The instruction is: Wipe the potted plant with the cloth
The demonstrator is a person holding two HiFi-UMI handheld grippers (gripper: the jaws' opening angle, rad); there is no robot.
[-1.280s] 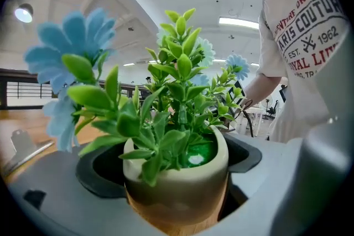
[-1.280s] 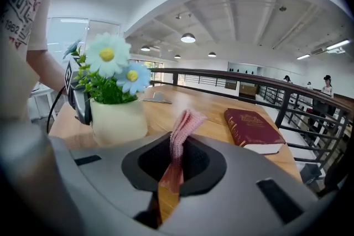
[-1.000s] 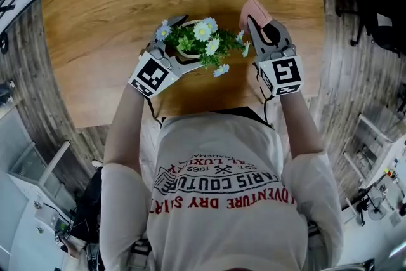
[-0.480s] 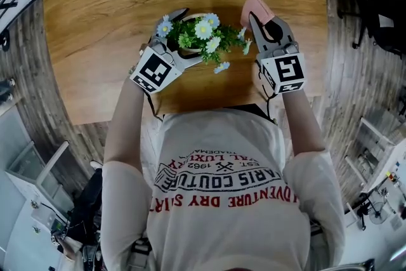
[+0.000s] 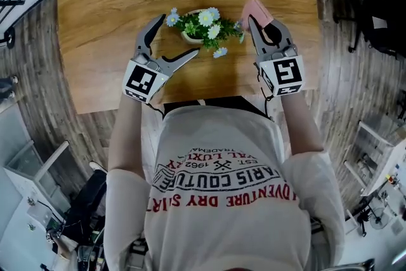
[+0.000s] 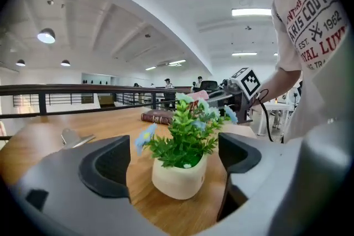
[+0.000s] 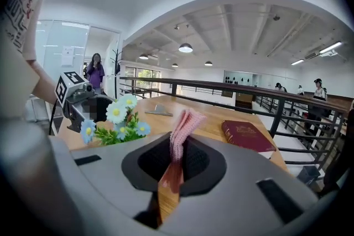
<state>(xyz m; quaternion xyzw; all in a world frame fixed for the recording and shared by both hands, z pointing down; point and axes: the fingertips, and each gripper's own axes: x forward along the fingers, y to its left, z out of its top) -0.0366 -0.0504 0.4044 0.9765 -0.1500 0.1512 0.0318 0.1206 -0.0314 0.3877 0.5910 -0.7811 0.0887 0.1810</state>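
Daisy-topped potted plant (image 5: 202, 25) ahead of wide-apart left tongs (image 5: 174, 38); right tongs (image 5: 257, 20) tight on pink cloth (image 5: 255, 7).

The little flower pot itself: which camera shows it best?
The left gripper view: the cream pot stands whole, framed by the left gripper's open jaws, untouched. The head view shows only a sliver of its rim under the flowers. In the right gripper view the flowers show, but the right gripper's body hides the pot.
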